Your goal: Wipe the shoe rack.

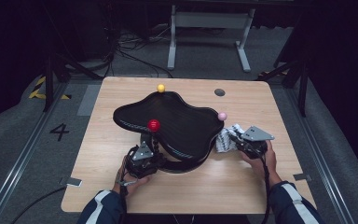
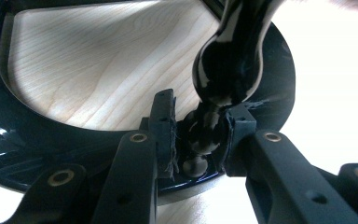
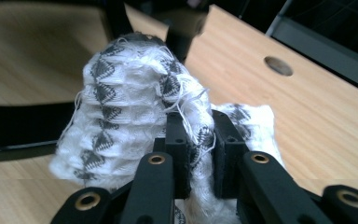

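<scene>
Setting: lab or test studio. Wooden worktop (image 1: 121, 186) on grey carpet; floor rails (image 1: 21, 149), painted number 4 (image 1: 59, 131), hazard tape (image 1: 38, 88), loose cables (image 1: 130, 53), dark surrounds, white desk frame (image 1: 209, 28) behind

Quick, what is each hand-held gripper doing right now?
Left hand-held gripper: shut on the black beaded post.
Right hand-held gripper: shut on the white patterned cloth.
</scene>
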